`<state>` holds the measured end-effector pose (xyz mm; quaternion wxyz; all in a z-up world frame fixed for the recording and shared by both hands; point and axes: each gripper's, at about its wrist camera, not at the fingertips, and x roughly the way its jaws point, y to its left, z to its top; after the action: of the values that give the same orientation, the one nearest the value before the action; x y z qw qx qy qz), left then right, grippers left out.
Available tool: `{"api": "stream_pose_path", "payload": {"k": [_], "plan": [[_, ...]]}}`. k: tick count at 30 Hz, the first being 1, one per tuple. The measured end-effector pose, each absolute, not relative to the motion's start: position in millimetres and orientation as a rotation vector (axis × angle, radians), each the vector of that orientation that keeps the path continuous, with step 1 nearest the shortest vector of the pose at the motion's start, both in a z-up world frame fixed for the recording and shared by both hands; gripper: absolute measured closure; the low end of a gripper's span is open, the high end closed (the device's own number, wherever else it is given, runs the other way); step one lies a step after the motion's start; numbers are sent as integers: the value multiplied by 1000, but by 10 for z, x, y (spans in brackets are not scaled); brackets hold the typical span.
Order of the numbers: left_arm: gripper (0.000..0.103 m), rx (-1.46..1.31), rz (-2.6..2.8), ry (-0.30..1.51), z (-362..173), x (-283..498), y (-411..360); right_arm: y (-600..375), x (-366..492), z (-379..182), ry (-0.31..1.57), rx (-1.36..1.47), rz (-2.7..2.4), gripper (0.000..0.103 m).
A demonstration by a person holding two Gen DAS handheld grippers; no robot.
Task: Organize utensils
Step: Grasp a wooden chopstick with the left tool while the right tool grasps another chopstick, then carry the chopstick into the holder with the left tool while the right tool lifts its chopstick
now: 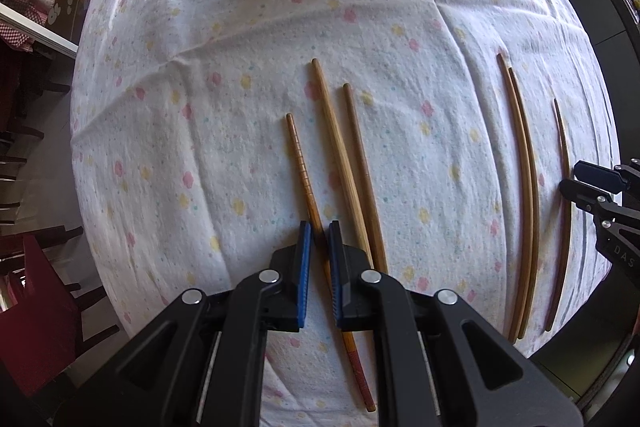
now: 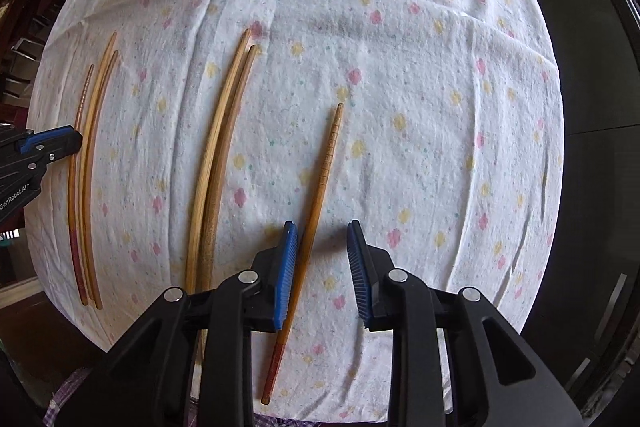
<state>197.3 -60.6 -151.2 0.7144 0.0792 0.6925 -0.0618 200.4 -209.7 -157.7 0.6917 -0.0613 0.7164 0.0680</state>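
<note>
- Low in the left wrist frame, left gripper (image 1: 319, 247) is clamped on a ridged chopstick (image 1: 299, 163).
- Lower centre, right gripper (image 2: 322, 251) straddles another chopstick (image 2: 326, 163), pads apart, gripping nothing.

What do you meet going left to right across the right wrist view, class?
Left tongs → group of three chopsticks → pair of chopsticks → ridged chopstick between the right tongs.

Each hand-held gripper (image 1: 318, 267) (image 2: 322, 271) is matte black with silver pivot screws, ribbed blue pads, and white lettering.
</note>
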Motion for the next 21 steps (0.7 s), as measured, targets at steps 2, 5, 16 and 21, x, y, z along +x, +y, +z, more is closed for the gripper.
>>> {"api": "stream_pose_path", "payload": {"k": [2, 5, 16, 21], "plan": [[94, 191, -141, 1527, -1508, 1965, -634, -2019, 2019, -1581, 1617, -161, 154, 90], [96, 194, -148, 1524, -1499, 1959, -663, -1956, 2048, -1594, 1644, -140, 154, 95], [96, 96, -208, 1515, -1386, 1936, -548, -2462, 1951, -1388, 1559, 160, 223, 96], [96, 96, -226, 1467, -1151, 1880, -588, -2712, 1751, -1091, 1440, 238, 285, 96]]}}
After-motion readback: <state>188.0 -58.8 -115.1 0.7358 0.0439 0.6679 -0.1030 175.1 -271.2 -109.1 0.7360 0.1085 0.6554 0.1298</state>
